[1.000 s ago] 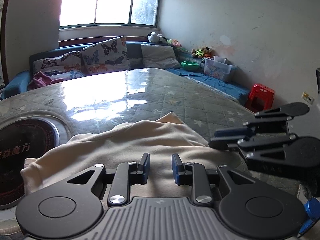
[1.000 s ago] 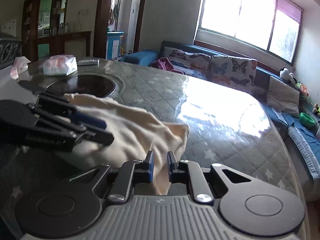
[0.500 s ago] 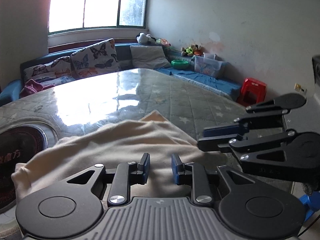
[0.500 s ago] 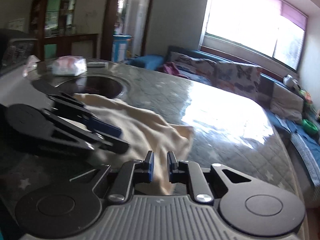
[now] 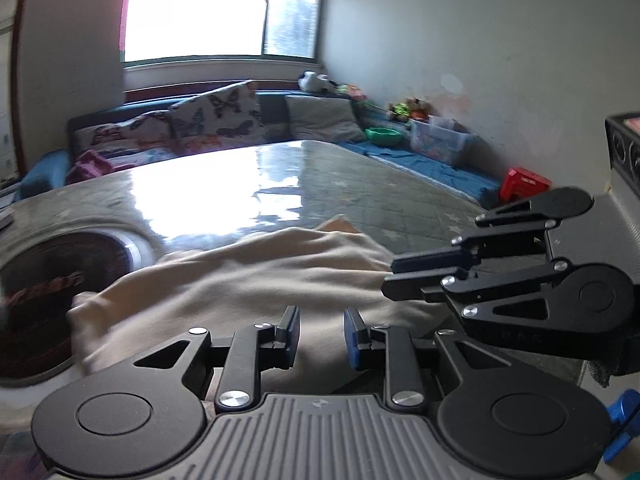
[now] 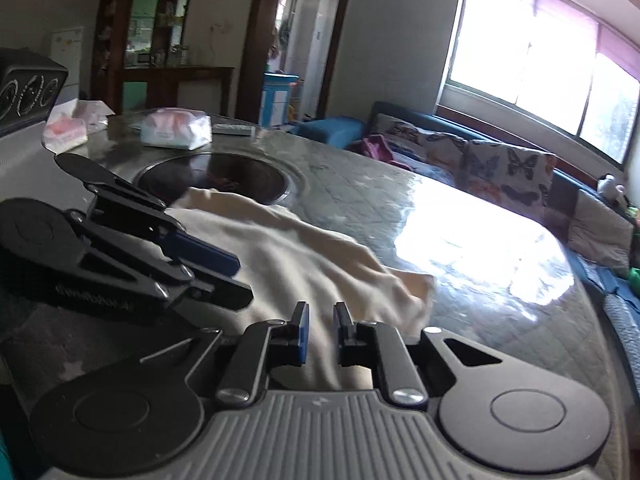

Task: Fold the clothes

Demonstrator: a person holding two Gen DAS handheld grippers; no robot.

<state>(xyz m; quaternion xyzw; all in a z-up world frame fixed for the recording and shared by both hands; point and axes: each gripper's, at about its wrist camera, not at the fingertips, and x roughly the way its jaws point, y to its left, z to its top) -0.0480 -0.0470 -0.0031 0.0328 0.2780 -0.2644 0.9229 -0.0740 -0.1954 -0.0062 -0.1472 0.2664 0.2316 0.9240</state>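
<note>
A cream garment [image 5: 248, 280] lies rumpled on the glass-topped round table [image 5: 224, 196]; it also shows in the right wrist view [image 6: 304, 256]. My left gripper [image 5: 321, 328] hovers over its near edge with a small gap between the fingers and nothing between them. My right gripper [image 6: 320, 328] is also slightly open over the cloth's near edge and grips nothing. Each gripper shows in the other's view: the right one [image 5: 394, 276] at the cloth's right end, the left one [image 6: 242, 276] over its left part.
A dark round hotpot inset [image 6: 216, 176] sits in the table beside the garment. Tissue packs [image 6: 176, 130] lie at the table's far left. A sofa with butterfly cushions [image 5: 216, 116] runs under the window. A red stool [image 5: 524, 184] stands by the wall.
Both grippers have pulled back and risen a little along the garment's near edge. The right gripper's fingers have opened wider. The cloth has shifted slightly.
</note>
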